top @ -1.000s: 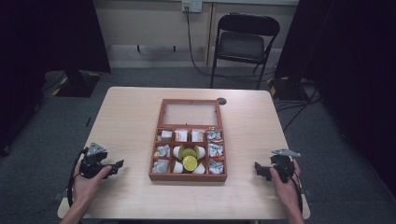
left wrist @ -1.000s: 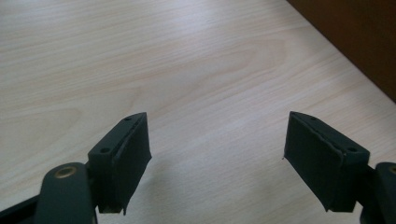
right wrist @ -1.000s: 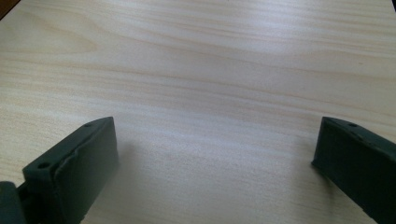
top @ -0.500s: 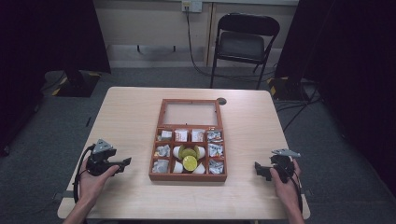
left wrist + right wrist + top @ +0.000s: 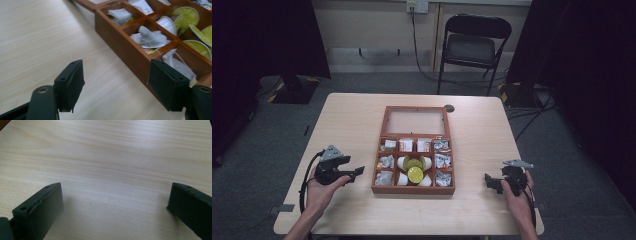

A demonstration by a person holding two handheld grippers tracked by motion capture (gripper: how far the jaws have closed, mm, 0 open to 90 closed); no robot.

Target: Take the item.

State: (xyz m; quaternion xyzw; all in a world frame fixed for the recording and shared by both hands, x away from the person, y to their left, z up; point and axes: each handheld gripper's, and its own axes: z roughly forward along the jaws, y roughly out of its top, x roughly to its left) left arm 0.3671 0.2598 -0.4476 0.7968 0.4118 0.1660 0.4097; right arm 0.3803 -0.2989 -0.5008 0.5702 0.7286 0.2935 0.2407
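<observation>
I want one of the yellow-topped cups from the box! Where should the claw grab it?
Probably from above, pinching the white sides of the front yellow-topped cup. It sits deep in the wooden box, whose dividers block any sideways approach. The left claw is nearest, open and empty.

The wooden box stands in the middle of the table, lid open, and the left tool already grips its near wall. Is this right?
Not quite. The left tool grips nothing: the left gripper view shows its jaws apart, beside the wooden box, not on it. The rest holds.

The high view looks forward and down on the pale wooden table point(image 5: 352, 125), far off. Each gripper view skims it closely; the left shares the compartmented reddish-brown wooden box point(image 5: 120, 45), frame's upper right.
</observation>
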